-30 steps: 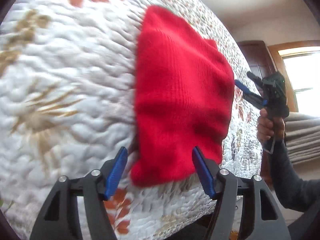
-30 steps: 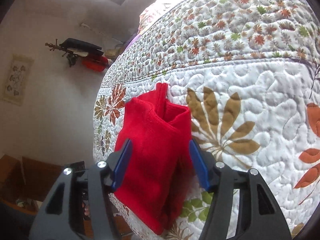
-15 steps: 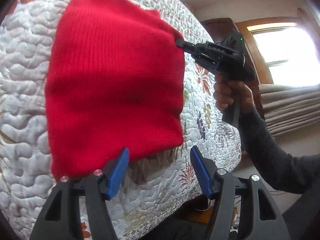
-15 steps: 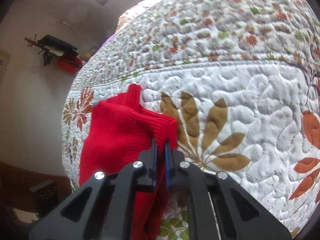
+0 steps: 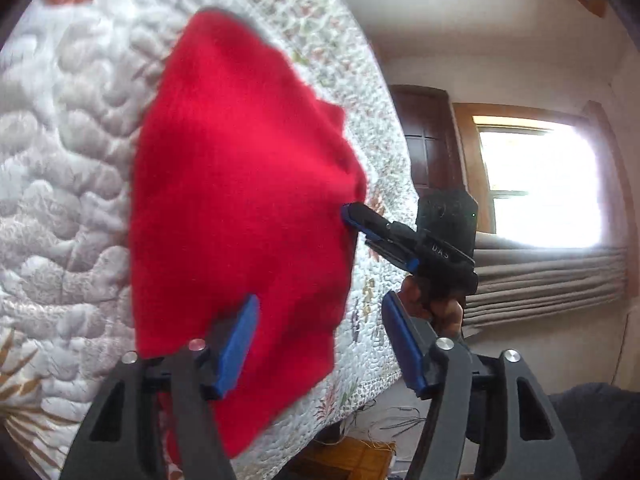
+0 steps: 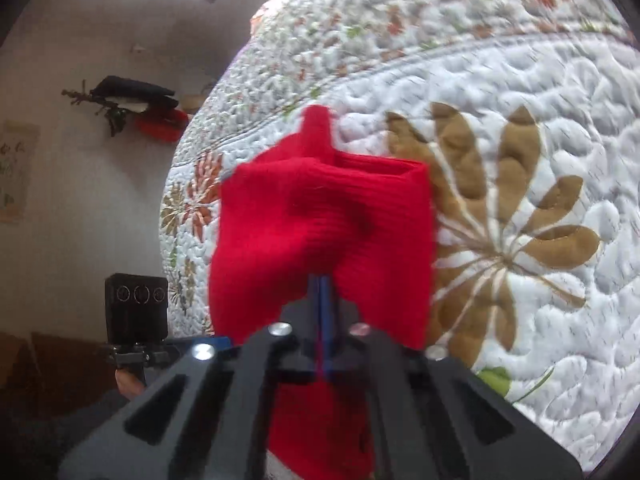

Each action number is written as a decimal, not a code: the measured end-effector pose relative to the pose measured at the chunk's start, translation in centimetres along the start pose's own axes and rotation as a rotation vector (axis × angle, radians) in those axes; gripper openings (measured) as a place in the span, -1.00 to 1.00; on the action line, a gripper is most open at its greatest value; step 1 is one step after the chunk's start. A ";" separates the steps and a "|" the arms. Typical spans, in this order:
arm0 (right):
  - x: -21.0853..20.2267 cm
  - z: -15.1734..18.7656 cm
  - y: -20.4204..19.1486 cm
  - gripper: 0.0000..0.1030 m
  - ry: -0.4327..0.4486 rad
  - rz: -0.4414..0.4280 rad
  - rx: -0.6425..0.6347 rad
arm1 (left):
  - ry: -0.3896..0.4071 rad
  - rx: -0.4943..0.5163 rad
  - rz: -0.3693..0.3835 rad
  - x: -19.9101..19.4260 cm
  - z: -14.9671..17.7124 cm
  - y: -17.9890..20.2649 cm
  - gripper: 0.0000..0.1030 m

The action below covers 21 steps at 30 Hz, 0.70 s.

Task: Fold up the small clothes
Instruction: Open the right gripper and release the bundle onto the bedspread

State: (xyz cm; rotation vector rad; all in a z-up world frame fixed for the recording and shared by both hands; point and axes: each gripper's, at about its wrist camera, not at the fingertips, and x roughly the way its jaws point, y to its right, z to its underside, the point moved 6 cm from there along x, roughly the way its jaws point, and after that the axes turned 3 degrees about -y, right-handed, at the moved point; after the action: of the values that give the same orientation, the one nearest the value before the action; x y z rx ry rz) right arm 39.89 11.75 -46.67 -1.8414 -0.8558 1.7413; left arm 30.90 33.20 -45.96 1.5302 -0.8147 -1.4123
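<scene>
Since 0.5 s ago, the right gripper (image 6: 323, 292) has lifted the red garment's (image 5: 240, 200) edge off the quilt (image 5: 72, 160), jaws pinched on it. The left gripper (image 5: 320, 344) hangs wide open at the garment's near corner.

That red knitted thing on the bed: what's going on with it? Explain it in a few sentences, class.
A person is folding a small red knitted garment on a quilted floral bedspread, holding a two-finger gripper in each hand. The right gripper is shut on one edge of the garment, pinching the fabric, which bunches up around its fingers. The left gripper is open near the garment's lower corner, one finger in front of the fabric, gripping nothing. The fold is not finished.
</scene>
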 end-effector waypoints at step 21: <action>-2.7 11.6 -4.0 -0.82 -0.072 0.081 -0.104 | 0.099 0.006 -0.018 -3.8 6.1 1.6 0.18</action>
State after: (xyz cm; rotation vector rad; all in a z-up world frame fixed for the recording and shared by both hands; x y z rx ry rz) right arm 27.84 11.66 -43.00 -1.9152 -0.9277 1.8545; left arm 24.54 34.91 -42.74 1.6024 -0.7472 -1.3371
